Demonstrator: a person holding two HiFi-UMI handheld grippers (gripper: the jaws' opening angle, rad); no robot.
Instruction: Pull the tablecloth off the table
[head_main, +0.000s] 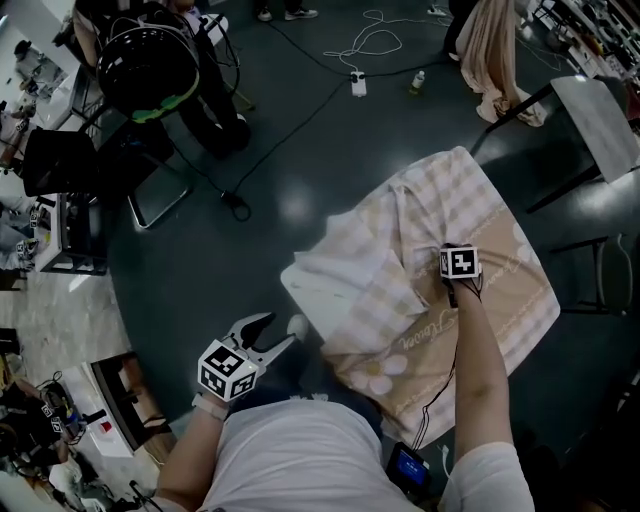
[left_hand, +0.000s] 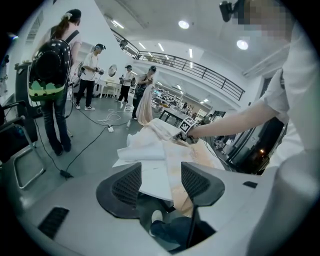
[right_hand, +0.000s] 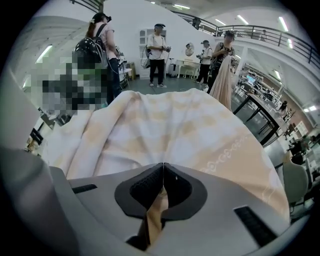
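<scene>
Pinched a fold of cloth (right_hand: 165, 125) between the pressed-together jaws of right gripper (right_hand: 162, 167), centre right in head view. Found cloth rumpled there, checked part heaped toward upper left, white underside turned up. Held left gripper (head_main: 278, 328) at lower left, jaws spread, empty, near cloth's white corner.

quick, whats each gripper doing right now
Left gripper: open, holding nothing.
Right gripper: closed, pinching a fold of the tablecloth.

Head view steeply down, all sharing tablecloth (head_main: 432, 205)
</scene>
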